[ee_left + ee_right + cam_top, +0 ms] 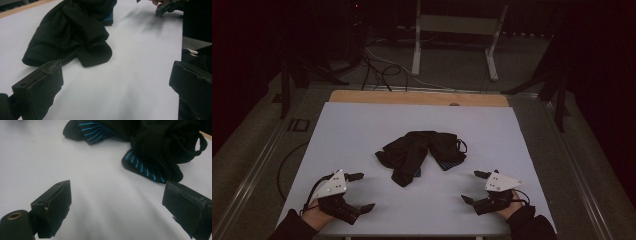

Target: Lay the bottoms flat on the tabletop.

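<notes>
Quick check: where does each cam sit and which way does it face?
High view: above the near edge, facing forward and down on the white table; both hands, left tongs, right tongs.
Left gripper view: on the left tongs, facing the dark garment.
Right gripper view: low, same garment's blue-striped part.
Shared: garment, table.

Count: 1 pile of dark garments (422, 152), crumpled mid-table. Can't separate how many pieces are in it. At least 2 blue-striped patches show at its near edge, one (96, 131) and another (145, 166). 1 black loop (200, 145) sticks out on the pile's right side. 2 handheld grippers: left gripper (359, 191), right gripper (474, 186), each with 2 black jaws spread wide, nothing between them. 1 white table (362, 125). 1 white frame stand (454, 30) on the floor behind.
</notes>
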Demonstrator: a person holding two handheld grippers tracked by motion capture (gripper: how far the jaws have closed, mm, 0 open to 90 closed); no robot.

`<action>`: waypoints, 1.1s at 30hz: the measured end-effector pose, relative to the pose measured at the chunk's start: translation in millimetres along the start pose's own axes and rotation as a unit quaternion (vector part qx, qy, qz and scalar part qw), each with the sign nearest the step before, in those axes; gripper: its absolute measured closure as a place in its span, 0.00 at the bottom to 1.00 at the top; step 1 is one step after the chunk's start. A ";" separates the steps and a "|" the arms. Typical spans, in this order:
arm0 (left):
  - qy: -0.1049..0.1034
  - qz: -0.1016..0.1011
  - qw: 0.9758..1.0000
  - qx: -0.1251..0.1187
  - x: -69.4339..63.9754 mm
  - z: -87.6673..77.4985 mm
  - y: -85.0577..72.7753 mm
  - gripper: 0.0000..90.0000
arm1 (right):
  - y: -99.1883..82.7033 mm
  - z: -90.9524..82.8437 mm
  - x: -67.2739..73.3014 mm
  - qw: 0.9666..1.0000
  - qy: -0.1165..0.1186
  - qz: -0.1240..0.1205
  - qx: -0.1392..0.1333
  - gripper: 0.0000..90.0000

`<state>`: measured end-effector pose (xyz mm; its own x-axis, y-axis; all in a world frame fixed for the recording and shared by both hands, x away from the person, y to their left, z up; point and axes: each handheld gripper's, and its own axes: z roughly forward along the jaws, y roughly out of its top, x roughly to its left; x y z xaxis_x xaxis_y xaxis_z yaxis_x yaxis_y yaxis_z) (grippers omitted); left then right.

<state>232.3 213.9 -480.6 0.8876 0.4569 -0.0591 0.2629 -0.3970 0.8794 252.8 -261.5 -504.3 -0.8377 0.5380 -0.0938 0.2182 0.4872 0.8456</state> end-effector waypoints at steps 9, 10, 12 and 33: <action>-0.010 0.005 1.000 0.009 -1.2 1.6 0.1 0.00 | 2.3 -1.1 3.2 1.000 0.012 -0.004 0.016 0.10; -0.012 0.006 1.000 0.009 -1.5 1.7 0.2 0.00 | 2.4 -0.9 3.7 1.000 0.015 -0.003 0.020 0.10; -0.015 0.009 1.000 0.010 -2.2 1.9 0.4 0.00 | 2.6 -0.8 3.2 1.000 0.018 -0.004 0.022 0.10; -0.044 0.023 0.999 -0.001 -4.9 1.0 19.1 0.00 | 28.2 -20.3 5.1 1.000 0.015 0.000 0.014 0.10</action>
<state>233.4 203.3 -464.0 0.9288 0.3657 -0.0594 0.2196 -0.4142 0.8833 244.5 -259.0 -470.4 -0.8520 0.5177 -0.0781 0.2316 0.5064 0.8306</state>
